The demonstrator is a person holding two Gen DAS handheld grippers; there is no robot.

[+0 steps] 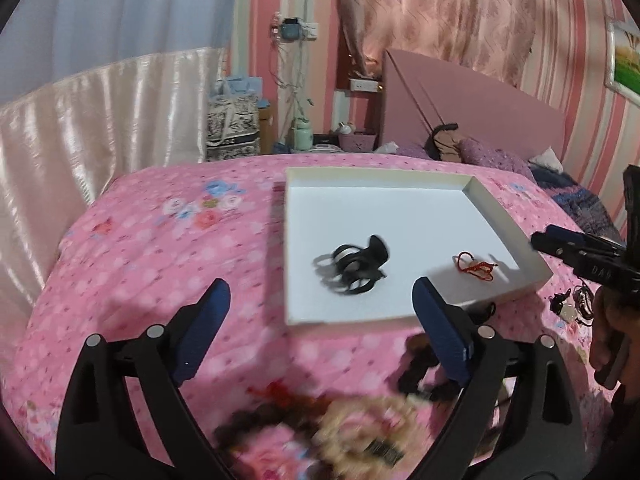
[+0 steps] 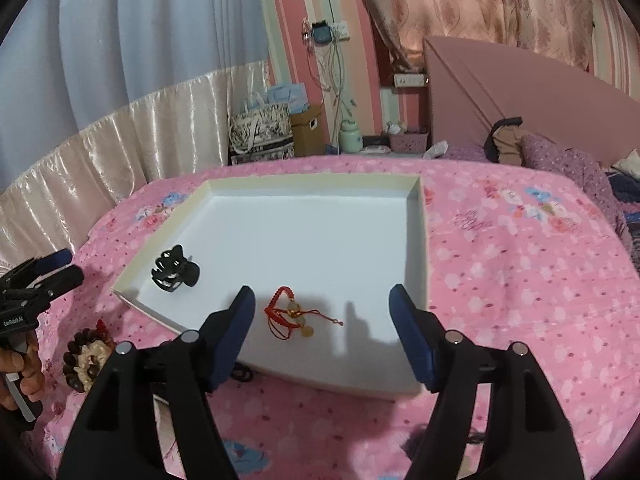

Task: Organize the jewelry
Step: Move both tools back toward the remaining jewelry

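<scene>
A shallow white tray (image 1: 504, 292) (image 2: 420, 240) lies on the pink bedspread. In it are a black claw hair clip (image 1: 356, 268) (image 2: 174, 270) and a red cord bracelet (image 1: 476, 268) (image 2: 292, 316) with gold charms. My left gripper (image 1: 320, 292) (image 2: 70, 266) hovers open over the tray's near left edge, nothing between its pads. My right gripper (image 2: 322, 296) (image 1: 548, 240) is open above the red bracelet, not touching it. Wooden bead bracelets (image 2: 86, 360) (image 1: 360, 428) lie on the bed beside the tray, blurred in the left wrist view.
Black hair ties (image 2: 242, 374) (image 1: 416, 372) lie by the tray's front edge, and small dark jewelry pieces (image 1: 572, 304) by its right corner. A hand (image 2: 16, 364) holds the left gripper. Purple pillows (image 2: 568, 160) and a pink headboard (image 2: 520, 92) stand at the back right.
</scene>
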